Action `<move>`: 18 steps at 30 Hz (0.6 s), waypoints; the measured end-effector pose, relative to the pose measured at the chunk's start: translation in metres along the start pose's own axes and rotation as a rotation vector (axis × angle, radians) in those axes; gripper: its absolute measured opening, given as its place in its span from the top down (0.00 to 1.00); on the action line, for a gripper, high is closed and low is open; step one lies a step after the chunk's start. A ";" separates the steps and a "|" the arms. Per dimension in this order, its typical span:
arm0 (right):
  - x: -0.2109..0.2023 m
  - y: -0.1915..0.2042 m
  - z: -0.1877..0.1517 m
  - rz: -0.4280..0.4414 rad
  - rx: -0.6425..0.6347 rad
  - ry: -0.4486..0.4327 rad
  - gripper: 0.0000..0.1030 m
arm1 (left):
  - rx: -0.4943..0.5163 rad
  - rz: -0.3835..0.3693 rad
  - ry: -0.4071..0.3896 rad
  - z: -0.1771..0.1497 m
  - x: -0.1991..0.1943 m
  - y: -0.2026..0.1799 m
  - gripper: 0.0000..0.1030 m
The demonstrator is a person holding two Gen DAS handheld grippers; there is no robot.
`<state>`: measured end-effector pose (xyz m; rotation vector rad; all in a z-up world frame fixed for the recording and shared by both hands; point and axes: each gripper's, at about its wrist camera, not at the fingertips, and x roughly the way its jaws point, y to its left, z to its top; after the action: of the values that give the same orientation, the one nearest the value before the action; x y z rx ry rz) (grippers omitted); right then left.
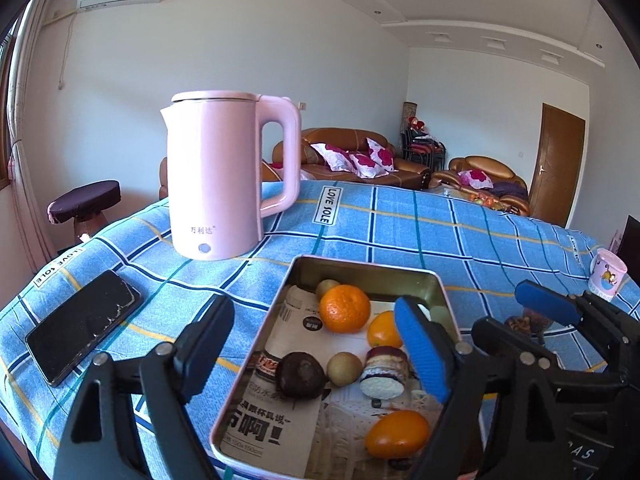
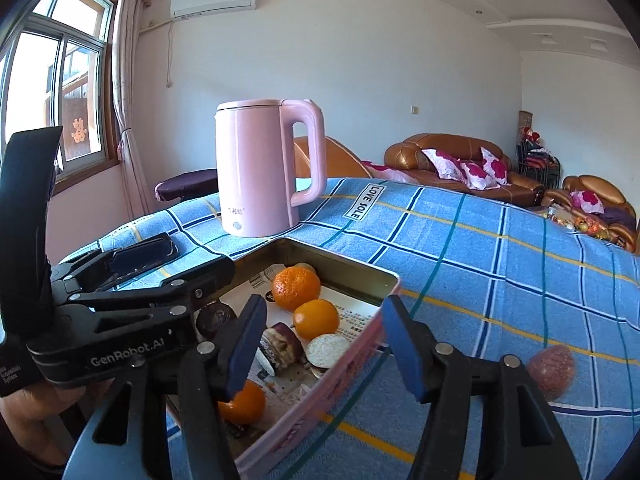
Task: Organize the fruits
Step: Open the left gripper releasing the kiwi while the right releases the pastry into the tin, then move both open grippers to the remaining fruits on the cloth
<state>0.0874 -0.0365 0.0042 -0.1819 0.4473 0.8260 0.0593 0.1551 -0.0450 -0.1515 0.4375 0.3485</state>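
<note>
A pink-sided metal tray (image 1: pixel 360 266) lined with newspaper sits on the blue checked cloth; it also shows in the right wrist view (image 2: pixel 348 364). It holds an orange mandarin (image 1: pixel 344 308) (image 2: pixel 296 288), two more oranges (image 1: pixel 396 434) (image 2: pixel 316 319), a dark round fruit (image 1: pixel 300 374), a small green-brown fruit (image 1: pixel 344 368) and a purple cut piece (image 1: pixel 386 372) (image 2: pixel 282 346). My left gripper (image 1: pixel 316 360) is open over the tray's near left. My right gripper (image 2: pixel 324 348) is open over the tray's right rim. A reddish fruit (image 2: pixel 550 368) lies on the cloth right of the tray.
A pink electric kettle (image 1: pixel 224 176) (image 2: pixel 264 168) stands behind the tray. A black phone (image 1: pixel 82 324) lies on the cloth at the left. A pink printed cup (image 1: pixel 606 274) stands at the far right. The right gripper also shows in the left wrist view (image 1: pixel 548 304).
</note>
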 end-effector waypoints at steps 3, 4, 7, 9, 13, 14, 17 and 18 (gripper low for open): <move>-0.017 -0.018 -0.003 -0.038 0.004 -0.004 0.38 | 0.027 -0.043 -0.011 0.002 -0.007 -0.019 0.18; -0.023 -0.026 -0.004 -0.054 0.008 -0.007 0.38 | 0.036 -0.058 -0.011 0.002 -0.009 -0.026 0.18; -0.040 -0.054 -0.009 -0.116 0.035 -0.004 0.38 | 0.075 -0.103 -0.001 0.002 -0.009 -0.052 0.18; -0.049 -0.074 -0.015 -0.169 0.066 0.002 0.37 | 0.100 -0.136 0.016 0.001 -0.007 -0.069 0.18; -0.064 -0.116 -0.024 -0.261 0.162 0.005 0.36 | 0.159 -0.191 0.064 -0.004 0.003 -0.106 0.18; -0.067 -0.126 -0.027 -0.276 0.189 0.003 0.36 | 0.169 -0.206 0.081 -0.005 0.007 -0.114 0.18; -0.073 -0.146 -0.034 -0.318 0.255 -0.006 0.36 | 0.198 -0.229 0.123 -0.007 0.019 -0.136 0.18; -0.074 -0.150 -0.036 -0.327 0.271 -0.008 0.36 | 0.209 -0.234 0.139 -0.008 0.024 -0.143 0.18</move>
<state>0.1438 -0.1985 0.0033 0.0008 0.5016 0.4397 0.1283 0.0281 -0.0531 -0.0218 0.5843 0.0609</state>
